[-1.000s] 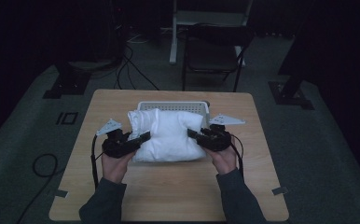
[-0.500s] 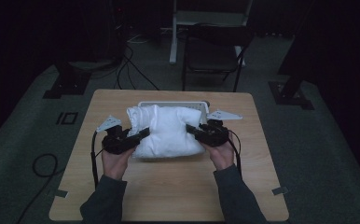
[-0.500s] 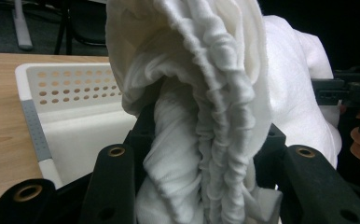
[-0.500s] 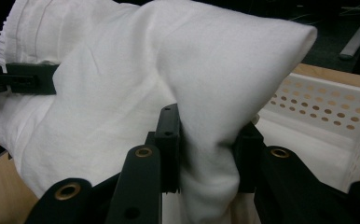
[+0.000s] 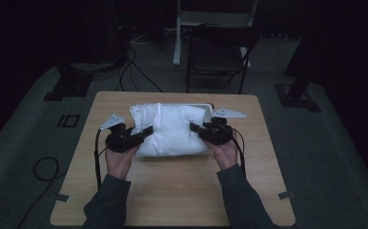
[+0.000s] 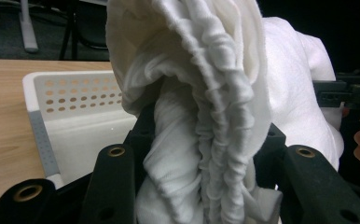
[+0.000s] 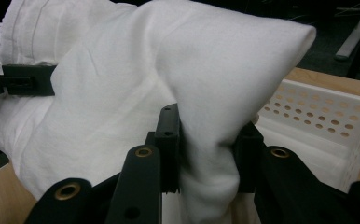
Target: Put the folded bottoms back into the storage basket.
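Note:
A bulky white cloth bundle [image 5: 170,129] hangs over a white perforated basket [image 5: 206,106] at the middle of the wooden table. My left gripper [image 5: 146,130] is shut on the bundle's left end, where the gathered, ruffled edge of the white cloth [image 6: 206,121] is pinched between its black jaws. My right gripper [image 5: 194,128] is shut on the right end, squeezing a fold of the white cloth [image 7: 206,140]. The cloth stretches between the two grippers. In the right gripper view the other gripper [image 7: 19,79] shows at the far left.
The white basket [image 6: 71,107] stands under and behind the cloth, its holed wall [image 7: 318,116] showing in both gripper views. A dark chair [image 5: 218,52] and a white table leg [image 5: 177,33] stand beyond the table's far edge. Cables lie on the floor at the left.
The bundle and both grippers have drifted slightly away from me, toward the basket. Both grips are unchanged.

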Available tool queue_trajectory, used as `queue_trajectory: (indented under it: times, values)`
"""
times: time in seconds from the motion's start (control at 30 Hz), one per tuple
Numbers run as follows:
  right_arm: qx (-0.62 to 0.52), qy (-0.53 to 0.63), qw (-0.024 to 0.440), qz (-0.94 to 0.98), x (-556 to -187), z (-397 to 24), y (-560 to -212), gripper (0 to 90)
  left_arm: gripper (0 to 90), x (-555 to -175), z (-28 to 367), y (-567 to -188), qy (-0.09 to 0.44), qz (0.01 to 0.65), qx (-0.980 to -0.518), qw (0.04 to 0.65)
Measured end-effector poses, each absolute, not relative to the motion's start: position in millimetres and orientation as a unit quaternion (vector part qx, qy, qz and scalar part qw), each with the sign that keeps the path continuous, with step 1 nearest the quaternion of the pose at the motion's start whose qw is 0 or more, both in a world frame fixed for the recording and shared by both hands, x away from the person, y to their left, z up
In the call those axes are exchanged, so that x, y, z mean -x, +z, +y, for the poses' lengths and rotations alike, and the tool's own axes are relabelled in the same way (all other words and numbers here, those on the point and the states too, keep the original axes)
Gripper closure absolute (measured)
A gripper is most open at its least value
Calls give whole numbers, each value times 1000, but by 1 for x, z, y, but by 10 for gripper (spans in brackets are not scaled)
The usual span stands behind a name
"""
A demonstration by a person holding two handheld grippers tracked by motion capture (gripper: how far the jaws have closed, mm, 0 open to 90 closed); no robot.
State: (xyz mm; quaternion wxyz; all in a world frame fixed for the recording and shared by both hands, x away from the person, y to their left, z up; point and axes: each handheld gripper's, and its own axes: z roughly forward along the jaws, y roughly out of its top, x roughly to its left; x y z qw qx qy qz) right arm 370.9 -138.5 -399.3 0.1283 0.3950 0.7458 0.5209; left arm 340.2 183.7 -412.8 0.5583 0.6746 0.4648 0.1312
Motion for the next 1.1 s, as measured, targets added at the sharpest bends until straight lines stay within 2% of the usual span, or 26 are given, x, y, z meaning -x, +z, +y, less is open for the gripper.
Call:
queue_trajectory:
  times: [1.1]
  values:
    - [-419, 511, 140, 737, -398, -141, -401, 703, 551, -373, 174, -413, 140, 471, -679, 546]
